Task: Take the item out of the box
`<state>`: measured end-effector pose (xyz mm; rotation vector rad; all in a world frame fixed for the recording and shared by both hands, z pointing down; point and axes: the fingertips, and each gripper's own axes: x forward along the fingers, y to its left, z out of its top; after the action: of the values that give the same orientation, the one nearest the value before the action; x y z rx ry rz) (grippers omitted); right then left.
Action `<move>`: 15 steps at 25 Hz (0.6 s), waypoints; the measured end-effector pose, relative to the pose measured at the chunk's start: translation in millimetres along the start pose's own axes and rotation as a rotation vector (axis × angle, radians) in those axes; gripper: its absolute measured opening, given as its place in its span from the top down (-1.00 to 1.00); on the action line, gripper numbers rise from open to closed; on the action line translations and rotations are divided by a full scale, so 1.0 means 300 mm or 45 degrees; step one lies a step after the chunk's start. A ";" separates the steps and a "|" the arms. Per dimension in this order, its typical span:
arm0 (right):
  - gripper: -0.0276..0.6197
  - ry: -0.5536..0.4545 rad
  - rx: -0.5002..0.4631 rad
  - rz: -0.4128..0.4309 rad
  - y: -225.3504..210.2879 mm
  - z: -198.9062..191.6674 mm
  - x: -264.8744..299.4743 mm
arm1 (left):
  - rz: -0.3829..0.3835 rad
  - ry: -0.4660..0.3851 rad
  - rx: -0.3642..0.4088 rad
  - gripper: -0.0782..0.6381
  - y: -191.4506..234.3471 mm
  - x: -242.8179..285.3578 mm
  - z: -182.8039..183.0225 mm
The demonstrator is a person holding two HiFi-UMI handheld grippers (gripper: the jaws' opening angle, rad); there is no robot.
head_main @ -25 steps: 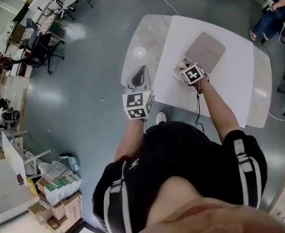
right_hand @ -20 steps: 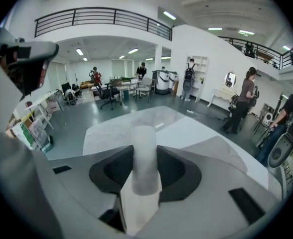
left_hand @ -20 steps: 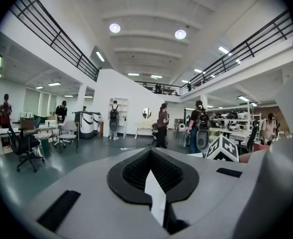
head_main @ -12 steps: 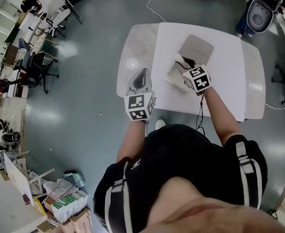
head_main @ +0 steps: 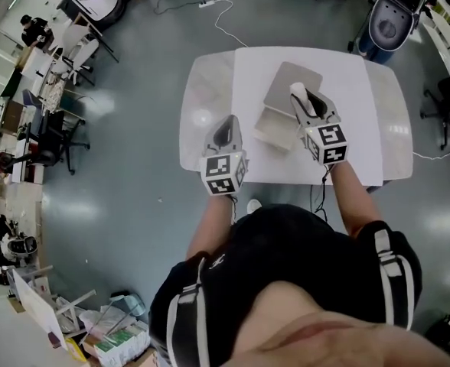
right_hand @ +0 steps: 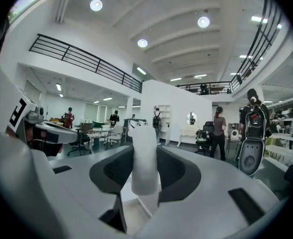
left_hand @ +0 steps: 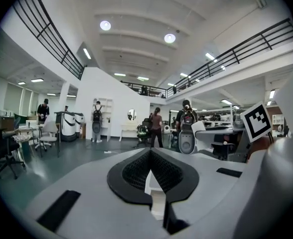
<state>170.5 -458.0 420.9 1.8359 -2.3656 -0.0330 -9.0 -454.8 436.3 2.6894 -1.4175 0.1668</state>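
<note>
seen from overhead, a person stands at a white surface [head_main: 363, 128]. the right gripper [head_main: 308, 105] has its fingers [right_hand: 179, 176] clamped on a white tube-shaped item [head_main: 297, 90], held up over the flipped-back lid of the open box [head_main: 273, 128]. the left gripper [head_main: 225, 128], left of the box, has its fingers pressed together with nothing between them.

Table [head_main: 363, 128]: right part bare, wide passage there; near-edge strip bare too. Box [head_main: 273, 128] at middle, lid [head_main: 290, 84] folded open toward far side, filling that approach. Right hand-held gripper [head_main: 301, 102], clamped on white item [head_main: 296, 92], occupies space over box's right side. Left hand-held gripper [head_main: 225, 128], jaws together, over table's left part, apart from box; gap between them free.
</note>
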 end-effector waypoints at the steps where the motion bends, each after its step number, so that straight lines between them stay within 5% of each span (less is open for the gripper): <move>1: 0.49 -0.020 0.013 -0.037 -0.023 0.007 -0.019 | -0.010 -0.001 0.001 0.75 -0.010 0.009 0.004; 9: 0.50 -0.131 0.050 -0.280 -0.146 0.041 -0.138 | -0.062 -0.025 0.022 0.75 -0.051 0.078 0.048; 15: 0.51 -0.128 0.065 -0.326 -0.175 0.029 -0.165 | -0.088 -0.027 0.031 0.75 -0.088 0.110 0.058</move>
<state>231.9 -424.1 401.7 2.1989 -2.1960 -0.0960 32.1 -469.2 422.9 2.7633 -1.3342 0.1513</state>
